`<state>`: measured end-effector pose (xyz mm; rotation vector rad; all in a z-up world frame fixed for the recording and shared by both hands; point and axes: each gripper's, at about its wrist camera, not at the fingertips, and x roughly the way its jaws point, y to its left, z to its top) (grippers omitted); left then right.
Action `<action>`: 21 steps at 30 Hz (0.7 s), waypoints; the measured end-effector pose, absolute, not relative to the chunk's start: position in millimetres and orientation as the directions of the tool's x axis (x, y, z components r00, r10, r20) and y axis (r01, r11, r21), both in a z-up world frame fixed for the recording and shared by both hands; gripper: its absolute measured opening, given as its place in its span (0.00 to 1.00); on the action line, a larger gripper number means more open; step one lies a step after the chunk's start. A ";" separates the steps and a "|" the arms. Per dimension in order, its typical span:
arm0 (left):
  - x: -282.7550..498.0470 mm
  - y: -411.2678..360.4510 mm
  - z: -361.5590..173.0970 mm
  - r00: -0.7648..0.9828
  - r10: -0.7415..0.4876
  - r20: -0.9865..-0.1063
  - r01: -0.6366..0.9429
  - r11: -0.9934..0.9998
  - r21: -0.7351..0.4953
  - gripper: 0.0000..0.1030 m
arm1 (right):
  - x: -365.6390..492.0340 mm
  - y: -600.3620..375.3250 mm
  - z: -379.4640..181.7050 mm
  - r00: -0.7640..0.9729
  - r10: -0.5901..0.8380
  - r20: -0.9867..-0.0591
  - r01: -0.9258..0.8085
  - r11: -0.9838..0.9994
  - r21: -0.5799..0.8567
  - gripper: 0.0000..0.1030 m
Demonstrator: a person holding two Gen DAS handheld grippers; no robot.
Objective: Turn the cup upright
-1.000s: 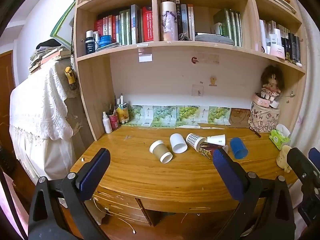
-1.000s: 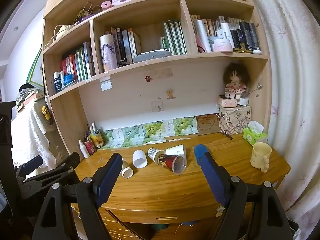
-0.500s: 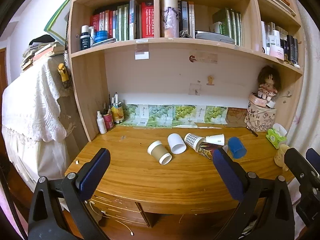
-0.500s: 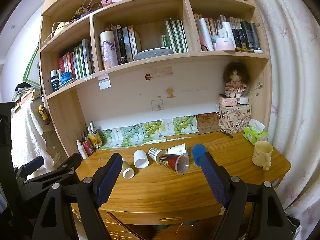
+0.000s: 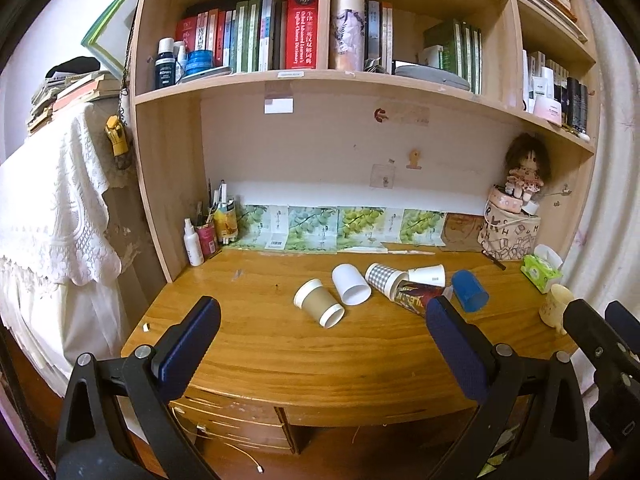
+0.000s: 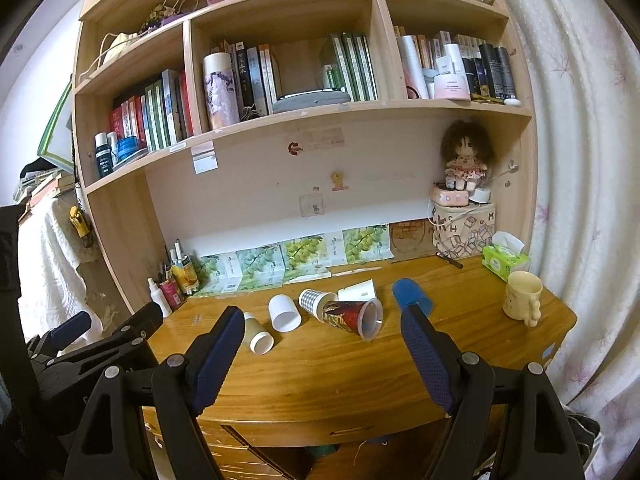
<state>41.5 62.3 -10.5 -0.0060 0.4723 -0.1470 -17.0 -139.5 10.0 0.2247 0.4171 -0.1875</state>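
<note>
Both the left tongs (image 5: 320, 314) and right tongs (image 6: 322, 330) hang spread wide and empty before the wooden surface (image 5: 280, 344). Beyond them, mid-surface, six cups lie tipped in a row: brown-sleeved paper cup (image 5: 319, 303), white paper cup (image 5: 351, 284), checked paper cup (image 5: 384, 276), red printed plastic cup (image 6: 352, 314), small white paper cup (image 5: 428, 275), blue plastic cup (image 5: 470, 291)

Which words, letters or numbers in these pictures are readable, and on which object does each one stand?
"Oxford Advanced Learner's English-Chinese Dictionary": spine of the red book, only just legible.
"H", "U", "M": separate letters on the patterned fabric box under the doll.
Too small or blurred to read: the other book spines, the dark bottle, the pink jar, the printed cup, the grape leaflets.
</note>
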 end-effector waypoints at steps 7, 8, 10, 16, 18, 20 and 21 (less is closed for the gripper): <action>46.3 76.2 -11.8 0.873 -0.135 -0.470 0.118 0.991 -0.065 0.99 | -12.0 -127.9 13.3 0.895 -0.125 -0.428 0.218 0.960 0.176 0.79; 47.6 78.2 -11.6 0.873 -0.130 -0.471 0.110 0.991 -0.070 0.99 | -10.6 -126.6 13.5 0.895 -0.121 -0.430 0.215 0.961 0.176 0.79; 50.6 80.4 -12.4 0.871 -0.115 -0.477 0.092 0.993 -0.072 0.99 | -6.5 -124.0 13.6 0.893 -0.110 -0.437 0.204 0.963 0.175 0.79; 62.8 86.6 -18.0 0.861 -0.068 -0.505 0.030 0.996 -0.084 0.99 | 7.1 -122.0 8.4 0.883 -0.066 -0.464 0.168 0.969 0.181 0.79; 68.4 87.7 -19.6 0.858 -0.050 -0.511 0.008 0.997 -0.083 0.99 | 12.7 -123.6 6.9 0.884 -0.052 -0.465 0.154 0.971 0.185 0.79; 74.7 87.7 -20.6 0.856 -0.030 -0.515 -0.012 0.997 -0.078 0.99 | 20.2 -125.2 5.2 0.882 -0.037 -0.469 0.143 0.971 0.192 0.79; 78.1 86.6 -21.6 0.856 -0.016 -0.517 -0.023 0.997 -0.070 0.99 | 25.9 -126.5 3.9 0.880 -0.026 -0.474 0.136 0.971 0.199 0.79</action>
